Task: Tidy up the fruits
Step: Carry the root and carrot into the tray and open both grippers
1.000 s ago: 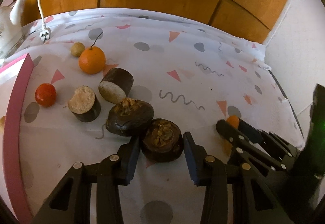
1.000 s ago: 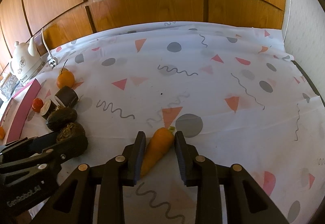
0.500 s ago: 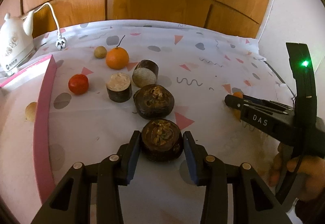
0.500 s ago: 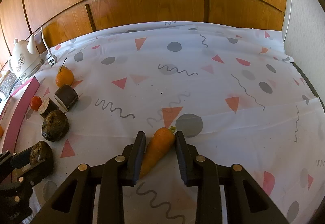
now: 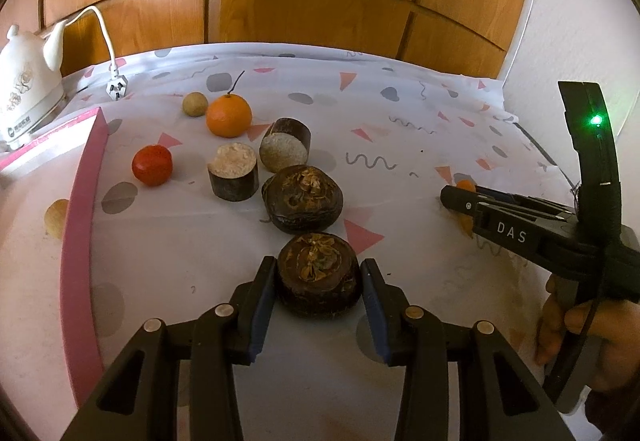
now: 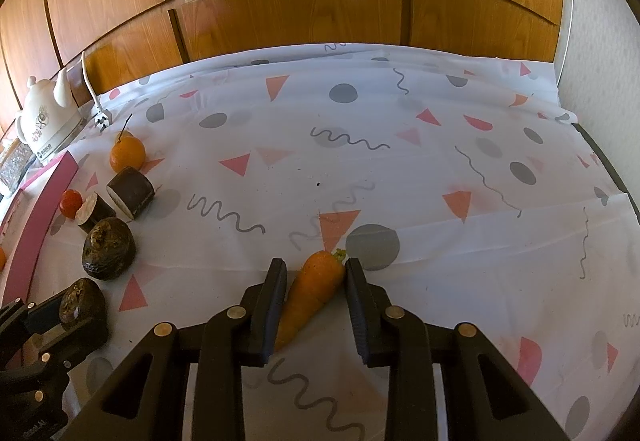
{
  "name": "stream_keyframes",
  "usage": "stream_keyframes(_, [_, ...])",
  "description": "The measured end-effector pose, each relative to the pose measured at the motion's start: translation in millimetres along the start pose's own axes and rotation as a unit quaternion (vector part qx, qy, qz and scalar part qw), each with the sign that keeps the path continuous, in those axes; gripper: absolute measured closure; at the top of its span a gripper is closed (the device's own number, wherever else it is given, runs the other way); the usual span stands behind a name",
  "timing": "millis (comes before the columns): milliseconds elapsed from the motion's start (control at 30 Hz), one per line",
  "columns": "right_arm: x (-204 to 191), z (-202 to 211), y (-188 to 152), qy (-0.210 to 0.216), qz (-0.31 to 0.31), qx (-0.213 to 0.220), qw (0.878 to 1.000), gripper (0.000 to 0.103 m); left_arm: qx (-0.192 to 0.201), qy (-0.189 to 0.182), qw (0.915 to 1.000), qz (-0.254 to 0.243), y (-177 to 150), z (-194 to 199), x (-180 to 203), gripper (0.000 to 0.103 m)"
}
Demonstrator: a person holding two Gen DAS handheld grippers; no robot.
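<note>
My left gripper (image 5: 318, 279) is shut on a dark brown round fruit (image 5: 318, 277) and holds it near the table's front. A second dark fruit (image 5: 303, 199) lies just beyond it, then two dark cut cylinders (image 5: 233, 171) (image 5: 285, 145), an orange (image 5: 229, 115), a red tomato (image 5: 152, 165) and a small tan fruit (image 5: 195, 104). My right gripper (image 6: 316, 287) has its jaws around a carrot (image 6: 310, 293) lying on the cloth; the right pad touches it, with a gap at the left pad. The right gripper also shows in the left wrist view (image 5: 460, 197).
A pink-edged board (image 5: 80, 225) lies at the left with a tan fruit (image 5: 56, 217) on it. A white kettle (image 5: 26, 85) and plug (image 5: 117, 85) stand at the back left. Wooden panels run behind; a white wall is at the right.
My left gripper has pulled back toward the front with the dark fruit, away from the second dark fruit. The right gripper's jaws have widened slightly around the carrot.
</note>
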State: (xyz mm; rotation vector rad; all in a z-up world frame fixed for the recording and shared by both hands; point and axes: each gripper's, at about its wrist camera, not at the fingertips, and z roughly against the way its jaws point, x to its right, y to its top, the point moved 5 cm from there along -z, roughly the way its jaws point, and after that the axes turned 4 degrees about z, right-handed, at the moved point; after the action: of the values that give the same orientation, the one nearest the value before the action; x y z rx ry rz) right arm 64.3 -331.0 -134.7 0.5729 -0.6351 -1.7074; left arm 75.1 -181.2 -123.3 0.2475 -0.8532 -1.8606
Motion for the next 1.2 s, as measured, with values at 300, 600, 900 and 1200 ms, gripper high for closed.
stream_keyframes(300, [-1.9,0.5,0.2,-0.008,0.006,0.000,1.000,0.073,0.000,0.017,0.9994,0.029,9.5,25.1,-14.7,0.061])
stream_keyframes(600, [-6.3,1.4,0.9,-0.025,0.020,-0.003,0.999,0.073,0.044,0.052,0.9963,0.053,23.0,74.0,-45.8,0.061])
stream_keyframes(900, [-30.9,17.5,4.9,-0.012,0.054,0.001,0.998,0.077,0.057,0.064,0.9850,0.150,27.8,96.6,-101.2,0.061])
stream_keyframes(1200, [-115.3,60.6,30.6,0.110,0.112,0.041,0.987,0.077,0.079,0.117,0.9676,0.210,27.0,127.7,-173.9,0.061])
